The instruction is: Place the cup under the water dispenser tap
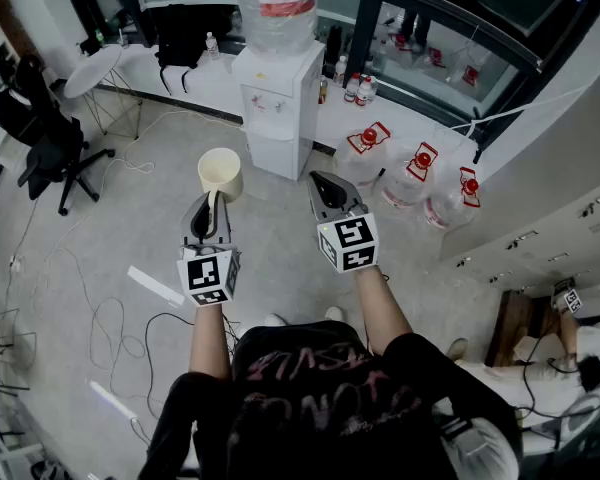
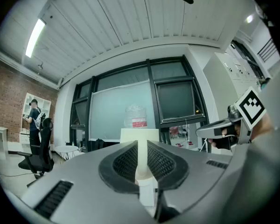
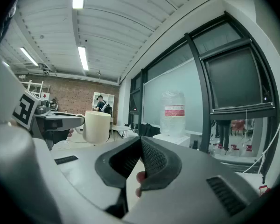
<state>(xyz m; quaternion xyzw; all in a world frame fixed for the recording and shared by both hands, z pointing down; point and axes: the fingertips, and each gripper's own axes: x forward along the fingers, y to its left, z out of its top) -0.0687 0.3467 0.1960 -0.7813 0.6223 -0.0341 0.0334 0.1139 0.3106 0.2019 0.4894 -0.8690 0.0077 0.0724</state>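
A cream cup (image 1: pixel 220 173) hangs in the air by its handle, with my left gripper (image 1: pixel 212 200) shut on that handle. In the left gripper view the handle (image 2: pixel 142 160) shows as a pale strip between the pads, and the cup body (image 2: pixel 139 135) rises behind them. The white water dispenser (image 1: pixel 277 98) with its bottle (image 1: pixel 277 3) stands a little beyond the cup, against the window ledge. My right gripper (image 1: pixel 320 180) is level beside the left, shut and empty. The right gripper view shows the cup (image 3: pixel 97 126) at left and the dispenser bottle (image 3: pixel 173 113) ahead.
Several water jugs with red caps (image 1: pixel 420 168) lie on the floor right of the dispenser. A black office chair (image 1: pixel 55 153) and a round white table (image 1: pixel 92 68) stand at left. Cables (image 1: pixel 130 318) trail over the floor. A person (image 1: pixel 580 338) sits at lower right.
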